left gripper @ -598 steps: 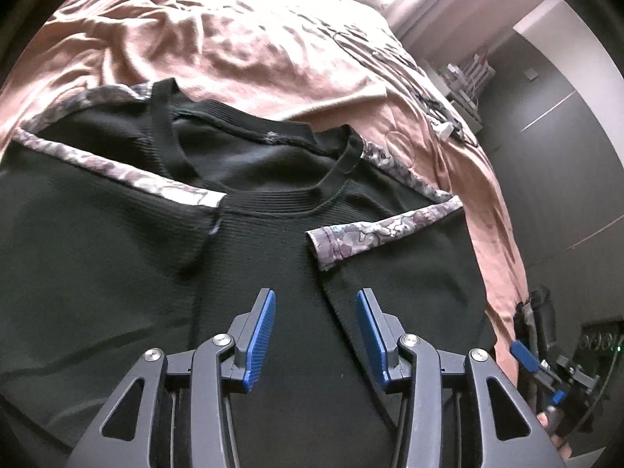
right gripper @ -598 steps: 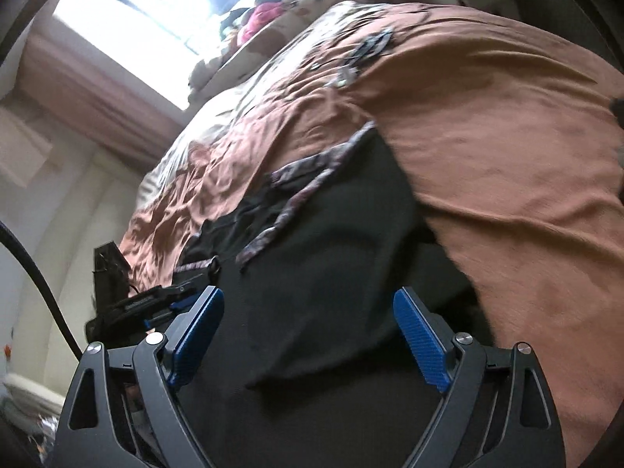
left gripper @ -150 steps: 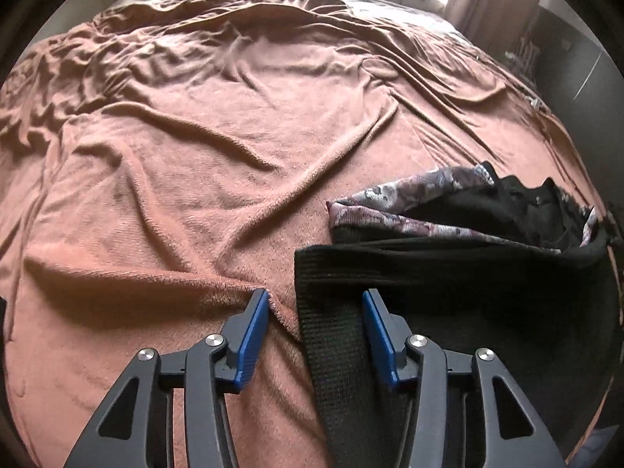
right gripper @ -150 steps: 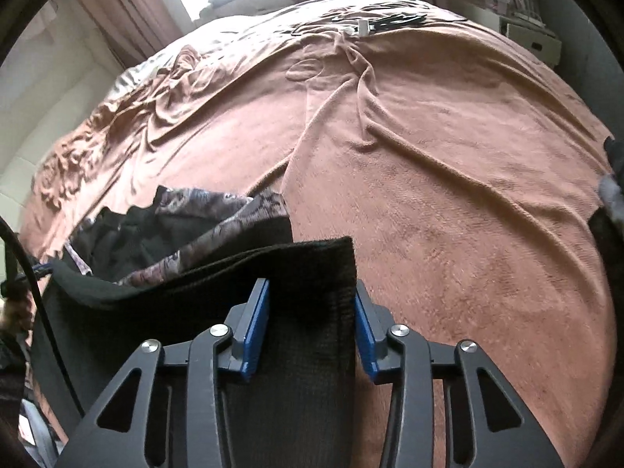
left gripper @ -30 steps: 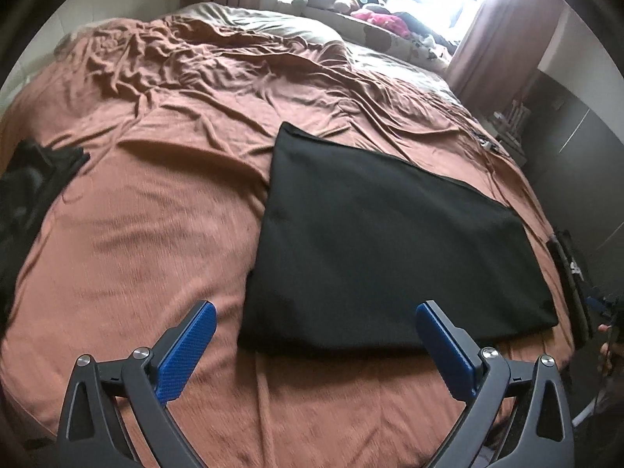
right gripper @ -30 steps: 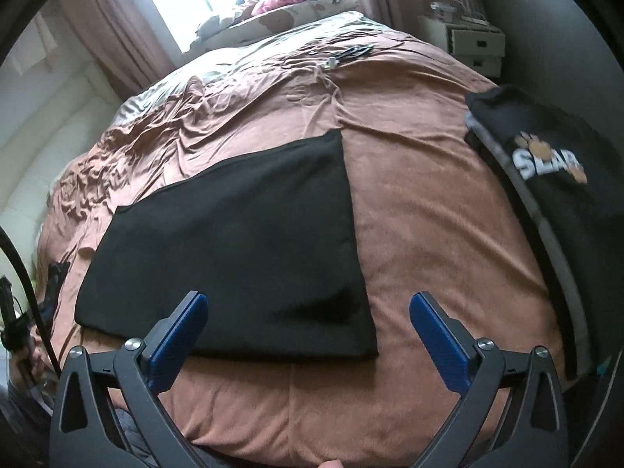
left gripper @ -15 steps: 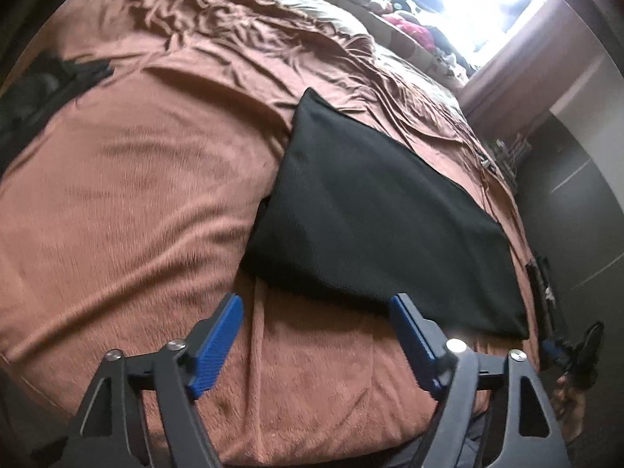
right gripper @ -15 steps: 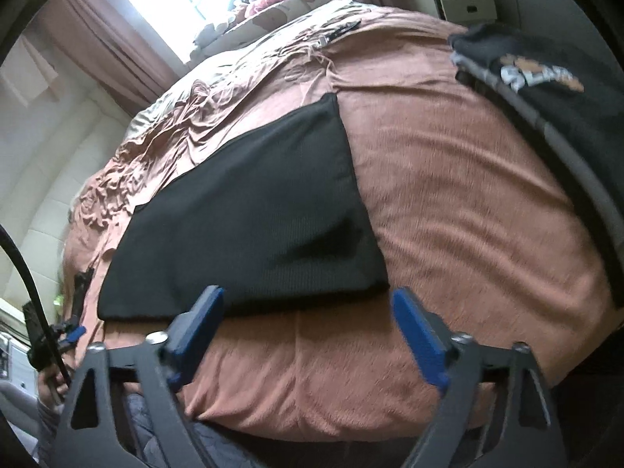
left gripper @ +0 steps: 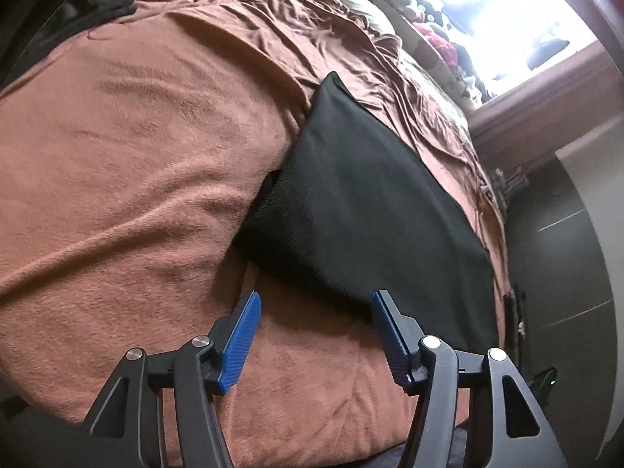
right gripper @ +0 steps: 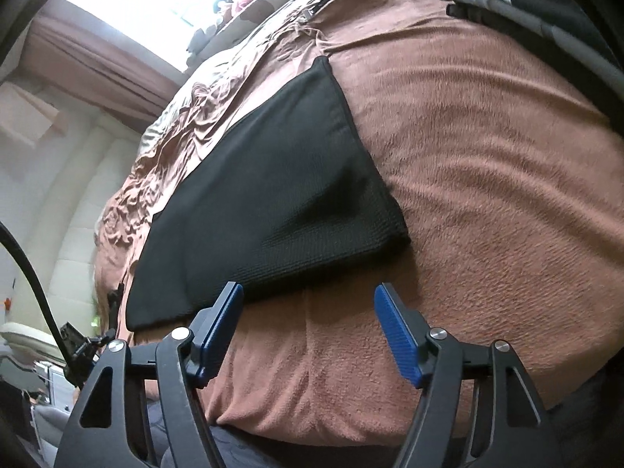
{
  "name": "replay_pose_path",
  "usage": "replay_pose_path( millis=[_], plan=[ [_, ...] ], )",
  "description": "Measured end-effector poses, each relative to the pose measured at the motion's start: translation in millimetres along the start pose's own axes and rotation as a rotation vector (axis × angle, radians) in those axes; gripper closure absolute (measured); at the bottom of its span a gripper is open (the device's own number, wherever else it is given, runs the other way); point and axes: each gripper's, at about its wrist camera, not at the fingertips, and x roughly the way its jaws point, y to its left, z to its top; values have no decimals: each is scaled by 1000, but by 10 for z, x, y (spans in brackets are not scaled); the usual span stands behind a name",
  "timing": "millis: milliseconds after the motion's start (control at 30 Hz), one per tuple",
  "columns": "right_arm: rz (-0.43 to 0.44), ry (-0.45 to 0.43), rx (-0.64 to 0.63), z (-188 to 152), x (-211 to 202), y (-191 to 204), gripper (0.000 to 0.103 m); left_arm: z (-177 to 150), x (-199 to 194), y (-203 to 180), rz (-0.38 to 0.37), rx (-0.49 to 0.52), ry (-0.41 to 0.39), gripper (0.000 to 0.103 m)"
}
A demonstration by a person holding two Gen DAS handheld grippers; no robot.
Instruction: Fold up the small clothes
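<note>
The fingers (left gripper: 240, 341) of the left gripper (left gripper: 316, 337) are ribbed blue pads on black arms, part open and closing, with only blanket between them. The folded shirt (left gripper: 362, 210), a black waffle-knit rectangle, lies flat on the bed just ahead of them; its near edge runs behind the right-hand pad, so contact there cannot be judged. The blanket (left gripper: 128, 156) is brown, fleecy, and rumpled toward the window (left gripper: 487, 15). At far left a dark heap (left gripper: 78, 19) is cut by the frame, perhaps another garment.

The right gripper (right gripper: 308, 329) is likewise part open and closing, empty. The shirt (right gripper: 273, 195) sits ahead, its near edge passing behind the left pad. At upper right a printed garment (right gripper: 526, 4) is cropped, its lettering unreadable.
</note>
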Motion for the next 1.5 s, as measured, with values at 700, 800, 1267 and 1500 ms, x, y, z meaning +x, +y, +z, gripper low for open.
replay_pose_path(
  millis=[700, 800, 1267, 1500],
  plan=[
    [73, -62, 160, 23, 344, -285, 47, 138, 213, 230, -42, -165, -50, 47],
    [62, -65, 186, 9, 366, -293, 59, 166, 278, 251, -5, -155, -44, 63],
    [86, -115, 302, -62, 213, -391, 102, 273, 240, 506, -52, -216, -102, 96],
    [91, -139, 229, -72, 22, -217, 103, 258, -49, 366, -85, -167, -153, 97]
  ],
)
